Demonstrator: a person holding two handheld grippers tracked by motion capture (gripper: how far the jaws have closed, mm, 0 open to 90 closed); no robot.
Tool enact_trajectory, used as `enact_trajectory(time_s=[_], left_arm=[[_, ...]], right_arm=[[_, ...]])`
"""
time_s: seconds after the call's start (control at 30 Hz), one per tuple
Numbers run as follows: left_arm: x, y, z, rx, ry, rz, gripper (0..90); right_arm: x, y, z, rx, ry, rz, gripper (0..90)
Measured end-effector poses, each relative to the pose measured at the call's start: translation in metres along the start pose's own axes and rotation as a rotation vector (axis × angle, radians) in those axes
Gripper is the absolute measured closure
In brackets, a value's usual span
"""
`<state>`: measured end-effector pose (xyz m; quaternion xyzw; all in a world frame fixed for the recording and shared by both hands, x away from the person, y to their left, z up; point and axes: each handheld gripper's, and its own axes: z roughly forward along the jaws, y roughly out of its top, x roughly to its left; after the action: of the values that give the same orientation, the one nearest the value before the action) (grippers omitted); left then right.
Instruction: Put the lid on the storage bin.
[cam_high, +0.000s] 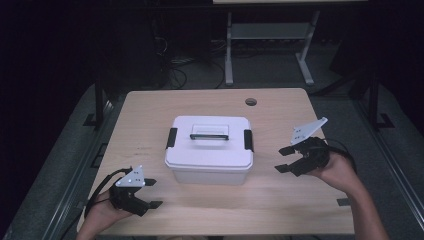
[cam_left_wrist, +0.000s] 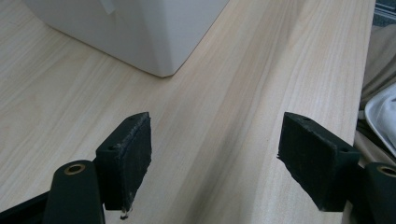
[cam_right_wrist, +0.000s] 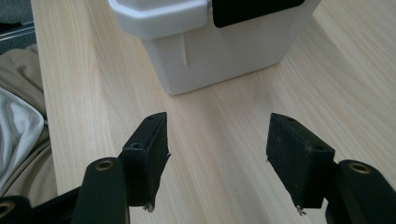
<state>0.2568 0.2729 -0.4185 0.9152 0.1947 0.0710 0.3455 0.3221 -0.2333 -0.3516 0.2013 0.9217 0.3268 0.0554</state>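
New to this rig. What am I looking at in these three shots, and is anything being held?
No robot arm here: a person holds a hand-held gripper in each hand. The high view looks down on the light wooden table. On it stands a white plastic storage box with a lid, top handle and black side latches. The left hand-held gripper is at the table's near left corner, the right hand-held gripper beside the box's right side. The other two pictures come from cameras riding on each gripper, looking along its two black jaws at the box's lower corners. Both grippers are open and hold nothing; neither touches the box.
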Motion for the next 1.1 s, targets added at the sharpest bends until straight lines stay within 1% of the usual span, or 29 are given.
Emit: enact_trajectory(time_s=[0.2,0.63,0.87,0.9,1.1], left_arm=[[0.0,-0.001,0.001,0.007,-0.003,0.003,25.4],[0.001,-0.002,0.0,0.0,0.001,-0.009,25.4],[0.001,-0.003,-0.001,-0.003,0.003,-0.008,25.4],[0.0,-0.003,-0.001,-0.001,0.003,-0.006,25.4],[-0.001,-0.002,-0.001,-0.007,0.005,-0.008,25.4]], right_arm=[[0.001,-0.007,0.002,-0.001,-0.005,-0.004,37.9],[0.001,-0.024,0.009,0.0,0.003,0.029,37.5],[0.003,-0.035,0.012,0.001,0.008,0.052,37.5],[0.003,-0.037,0.013,-0.002,0.01,0.047,37.5],[0.007,-0.045,0.014,-0.004,0.008,0.059,37.5]])
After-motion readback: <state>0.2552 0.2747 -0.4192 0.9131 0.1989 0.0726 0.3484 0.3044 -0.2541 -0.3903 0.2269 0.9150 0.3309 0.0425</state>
